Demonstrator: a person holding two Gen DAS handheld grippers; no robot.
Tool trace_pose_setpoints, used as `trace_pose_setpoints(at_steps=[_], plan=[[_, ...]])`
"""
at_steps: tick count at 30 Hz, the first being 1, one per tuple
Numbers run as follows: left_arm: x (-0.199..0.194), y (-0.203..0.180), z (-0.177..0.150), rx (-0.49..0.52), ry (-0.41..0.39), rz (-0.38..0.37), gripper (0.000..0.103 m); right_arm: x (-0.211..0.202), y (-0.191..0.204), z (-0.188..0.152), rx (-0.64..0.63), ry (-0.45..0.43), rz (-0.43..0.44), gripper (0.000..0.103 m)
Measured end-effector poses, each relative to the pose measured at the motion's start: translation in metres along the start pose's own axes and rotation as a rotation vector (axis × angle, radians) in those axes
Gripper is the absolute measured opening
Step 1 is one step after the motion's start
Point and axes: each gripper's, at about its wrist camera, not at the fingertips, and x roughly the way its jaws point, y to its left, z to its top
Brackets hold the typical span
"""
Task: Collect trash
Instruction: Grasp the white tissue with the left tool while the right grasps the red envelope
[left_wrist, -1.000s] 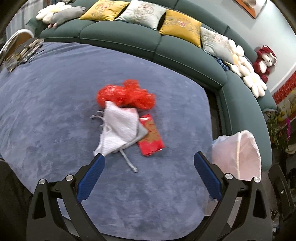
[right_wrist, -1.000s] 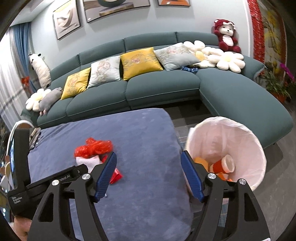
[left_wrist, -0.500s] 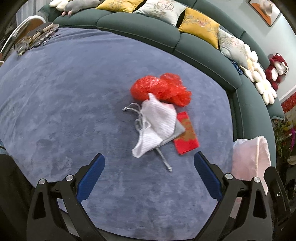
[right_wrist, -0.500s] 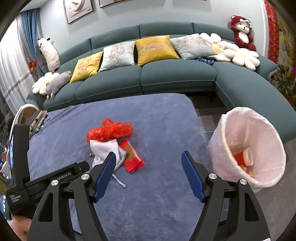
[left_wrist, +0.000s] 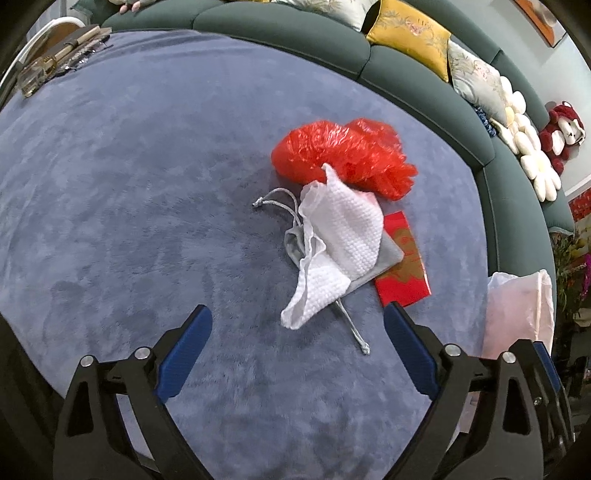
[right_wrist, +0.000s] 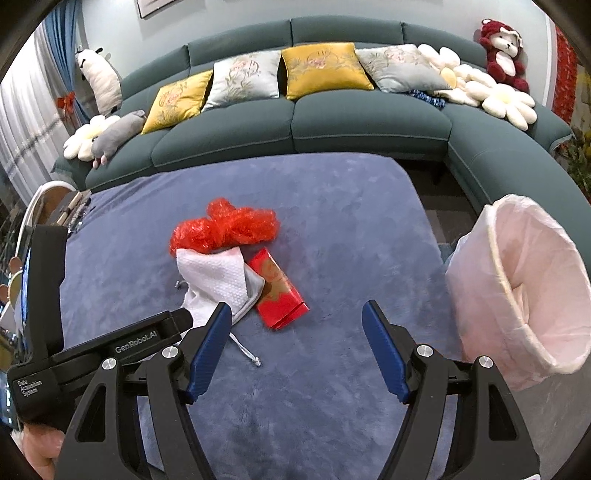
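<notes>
A pile of trash lies on the blue carpeted surface (left_wrist: 129, 184): a crumpled red plastic bag (left_wrist: 340, 155), a white textured cloth (left_wrist: 340, 243) over a grey drawstring pouch (left_wrist: 388, 258), and a red and gold packet (left_wrist: 404, 269). The same pile shows in the right wrist view: the bag (right_wrist: 225, 230), the cloth (right_wrist: 218, 280), the packet (right_wrist: 280, 295). My left gripper (left_wrist: 295, 325) is open and empty, just short of the cloth's near end. My right gripper (right_wrist: 297, 319) is open and empty, near the packet. A bin with a pink liner (right_wrist: 517, 299) stands to the right.
A green corner sofa (right_wrist: 369, 122) with cushions and plush toys wraps the far and right sides. The bin liner (left_wrist: 517, 310) also shows at the right edge in the left wrist view. Small items lie at the surface's far left corner (left_wrist: 55, 62).
Both grippers have moved closer to the pile, which now sits larger and more central. The right view has swung left, away from the bin. Both stay open.
</notes>
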Motion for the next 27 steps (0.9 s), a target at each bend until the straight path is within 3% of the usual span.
trace_pose_setpoints(at_steps=[12,22,27], plan=[[0.04,0.002,0.017,-0.004,0.069,0.007,0.072,0.059,-0.006,0.016,-0.001,0.073,-0.009,0.07],[0.054,0.002,0.018,0.001,0.105,0.003,0.031,0.108,-0.01,0.017,0.018,0.159,0.027,0.07],[0.05,-0.005,0.017,0.033,0.085,0.013,0.012,0.121,-0.005,0.016,-0.004,0.185,0.043,0.057]])
